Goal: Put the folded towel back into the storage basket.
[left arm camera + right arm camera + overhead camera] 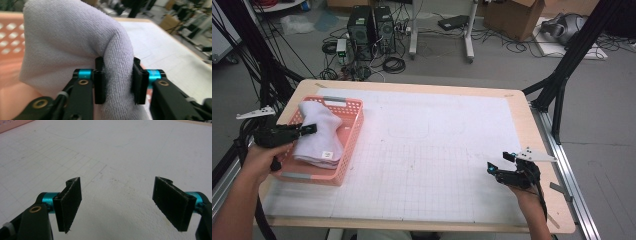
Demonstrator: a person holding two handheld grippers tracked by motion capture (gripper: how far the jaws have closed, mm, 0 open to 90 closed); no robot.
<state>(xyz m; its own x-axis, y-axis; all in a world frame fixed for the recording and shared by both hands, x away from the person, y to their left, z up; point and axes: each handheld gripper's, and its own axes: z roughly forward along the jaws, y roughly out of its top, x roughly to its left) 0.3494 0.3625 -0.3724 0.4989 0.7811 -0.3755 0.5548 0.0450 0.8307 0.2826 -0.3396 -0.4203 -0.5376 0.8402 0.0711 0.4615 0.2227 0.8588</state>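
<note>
A folded pale lilac towel (319, 132) lies in a salmon-pink plastic basket (346, 103) at the table's left. My left gripper (312, 129) reaches in over the basket's left rim. In the left gripper view a raised fold of the towel (70, 45) fills the gap of that gripper (117, 82), with both black pads touching the cloth. The basket wall (10, 37) shows behind it. My right gripper (498, 161) hovers low over the white grid mat (437, 140) near the front right corner. It stands open (120, 202) with nothing between its pads.
The white grid mat (120, 150) covers most of the wooden table. Black frame struts (562, 75) stand at the table's right and left. Computer towers (372, 30), cables and a cardboard box (512, 17) sit on the floor beyond the far edge.
</note>
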